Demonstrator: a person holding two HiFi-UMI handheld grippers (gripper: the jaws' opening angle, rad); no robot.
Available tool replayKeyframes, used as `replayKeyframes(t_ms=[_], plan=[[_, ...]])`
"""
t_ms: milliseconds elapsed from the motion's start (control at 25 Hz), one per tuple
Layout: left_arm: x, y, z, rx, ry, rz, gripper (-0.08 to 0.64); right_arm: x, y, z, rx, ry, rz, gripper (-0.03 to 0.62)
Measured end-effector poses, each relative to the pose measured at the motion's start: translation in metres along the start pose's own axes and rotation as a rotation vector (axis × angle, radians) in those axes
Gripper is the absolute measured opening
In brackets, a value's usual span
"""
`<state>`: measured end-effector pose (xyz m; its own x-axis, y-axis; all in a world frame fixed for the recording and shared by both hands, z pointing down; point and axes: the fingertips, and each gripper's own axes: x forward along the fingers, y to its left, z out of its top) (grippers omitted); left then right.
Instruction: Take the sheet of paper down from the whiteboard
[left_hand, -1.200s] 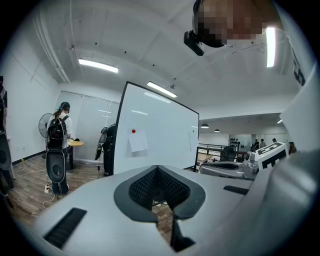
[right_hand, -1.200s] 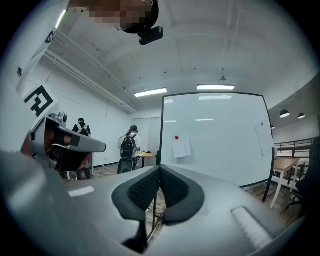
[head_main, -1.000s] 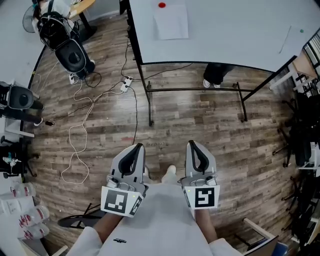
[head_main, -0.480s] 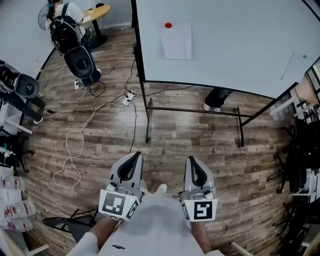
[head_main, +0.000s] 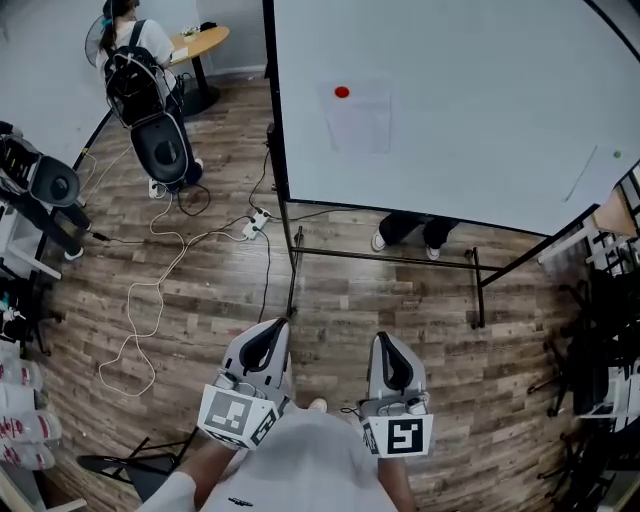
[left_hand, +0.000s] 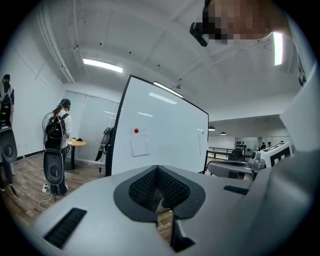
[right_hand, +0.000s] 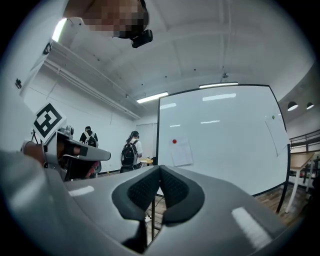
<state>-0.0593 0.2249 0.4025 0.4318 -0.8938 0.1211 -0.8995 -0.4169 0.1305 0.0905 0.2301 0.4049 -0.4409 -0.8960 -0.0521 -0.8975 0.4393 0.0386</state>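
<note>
A white sheet of paper (head_main: 360, 118) hangs on the whiteboard (head_main: 480, 120) under a red magnet (head_main: 342, 92). Both grippers are held low in front of me, well short of the board. My left gripper (head_main: 278, 325) is shut with nothing in it, and so is my right gripper (head_main: 383, 340). The left gripper view has the paper (left_hand: 139, 145) and magnet (left_hand: 136, 131) far beyond the closed left gripper (left_hand: 157, 168). Past the closed right gripper (right_hand: 160, 168), the right gripper view shows the paper (right_hand: 182, 152) slightly right of centre.
The whiteboard stands on a black metal frame (head_main: 385, 258) with someone's feet (head_main: 405, 232) behind it. White cables (head_main: 160, 290) trail over the wooden floor at left. A person with a backpack (head_main: 135, 60) stands by a round table (head_main: 205, 40). Racks (head_main: 610, 330) line the right side.
Both grippers have moved forward toward the whiteboard, still shut. The board and paper now sit nearer and lower in the head view.
</note>
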Motion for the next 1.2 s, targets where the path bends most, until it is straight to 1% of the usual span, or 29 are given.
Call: replayKeyframes(t_ms=[160, 320, 440, 560, 640, 720, 840, 920, 1080, 1200], plan=[[0.044, 0.032, 0.011, -0.013, -0.004, -0.033, 0.006, 0.049, -0.012, -0.006, -0.006, 0.003, -0.029, 0.011], [0.09, 0.07, 0.031, -0.023, -0.004, -0.077, 0.006, 0.104, -0.016, 0.009, -0.041, -0.016, -0.05, 0.011], [0.127, 0.095, 0.047, -0.026, 0.0, -0.131, 0.006, 0.148, -0.022, 0.02, -0.056, -0.014, -0.079, 0.012], [0.16, 0.121, 0.064, -0.031, 0.004, -0.189, 0.006, 0.189, -0.031, 0.027, -0.055, -0.024, -0.141, 0.012], [0.179, 0.138, 0.074, -0.045, 0.002, -0.22, 0.006, 0.211, -0.038, 0.033, -0.064, -0.051, -0.203, 0.012], [0.194, 0.151, 0.079, -0.054, 0.004, -0.248, 0.006, 0.229, -0.041, 0.039, -0.071, -0.074, -0.247, 0.011], [0.215, 0.16, 0.083, -0.052, 0.012, -0.292, 0.006, 0.248, -0.045, 0.041, -0.077, -0.071, -0.276, 0.011], [0.231, 0.16, 0.087, -0.045, 0.012, -0.31, 0.006, 0.258, -0.051, 0.04, -0.085, -0.056, -0.278, 0.012], [0.254, 0.153, 0.094, -0.044, 0.004, -0.325, 0.006, 0.271, -0.066, 0.034, -0.085, -0.018, -0.253, 0.011], [0.265, 0.149, 0.095, -0.035, 0.006, -0.317, 0.006, 0.284, -0.077, 0.032, -0.088, -0.012, -0.225, 0.011]])
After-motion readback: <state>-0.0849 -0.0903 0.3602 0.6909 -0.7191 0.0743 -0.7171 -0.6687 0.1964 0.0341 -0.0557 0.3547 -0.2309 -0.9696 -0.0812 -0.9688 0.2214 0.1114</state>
